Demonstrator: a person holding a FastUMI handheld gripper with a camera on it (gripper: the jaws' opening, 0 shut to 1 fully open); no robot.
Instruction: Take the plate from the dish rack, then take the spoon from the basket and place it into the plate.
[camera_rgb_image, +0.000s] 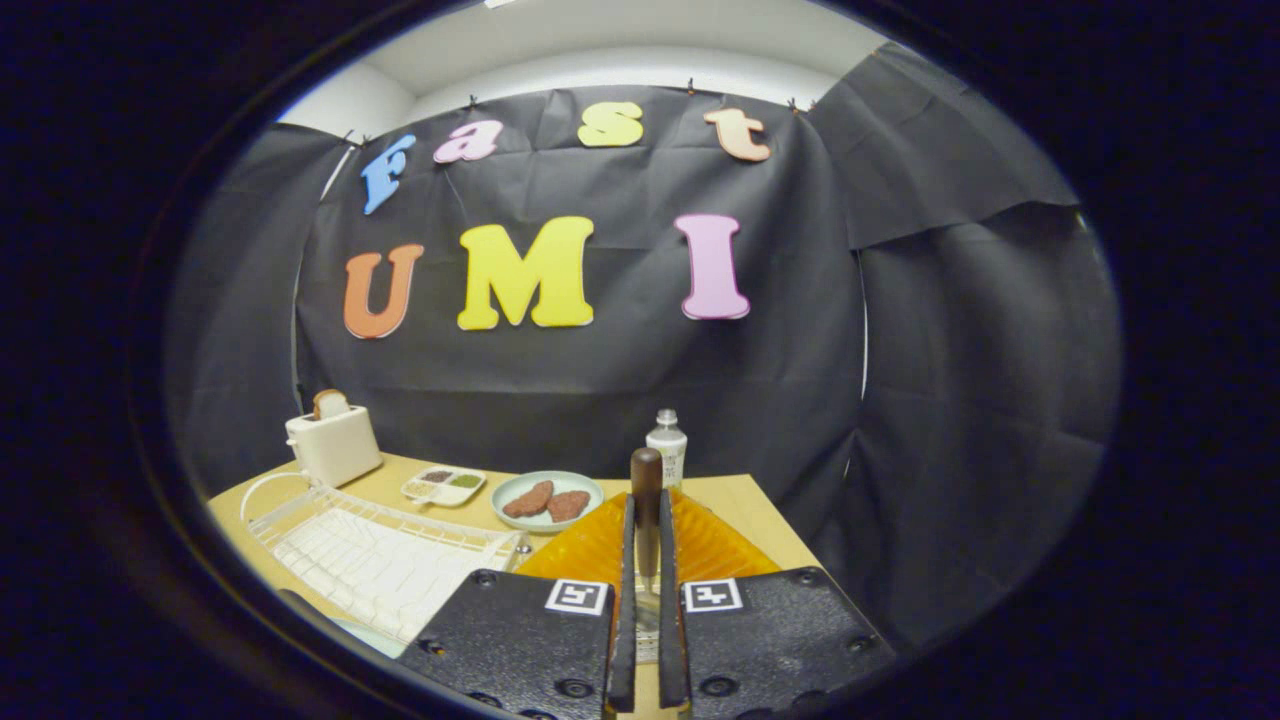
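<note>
Fingers (646, 530) clamp spoon (646, 500) handle-up over orange basket (600, 545); spoon-transfer step likely in hand, next move needs the plate (547, 498), far-left on bench (745, 510) beyond dish rack (380, 560).

From the tool (647, 560), the orange basket (700, 545) blocks 12 o'clock, a bottle (667, 447) beyond it. The white dish rack (375, 560) fills 9 o'clock; toaster (333, 445), plate (547, 500) crowd 10–11. Bare desk (745, 505) lies at 1 o'clock.

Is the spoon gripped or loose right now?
Gripped: the gripper jaws press both sides of the spoon handle, which stands upright between them.
</note>
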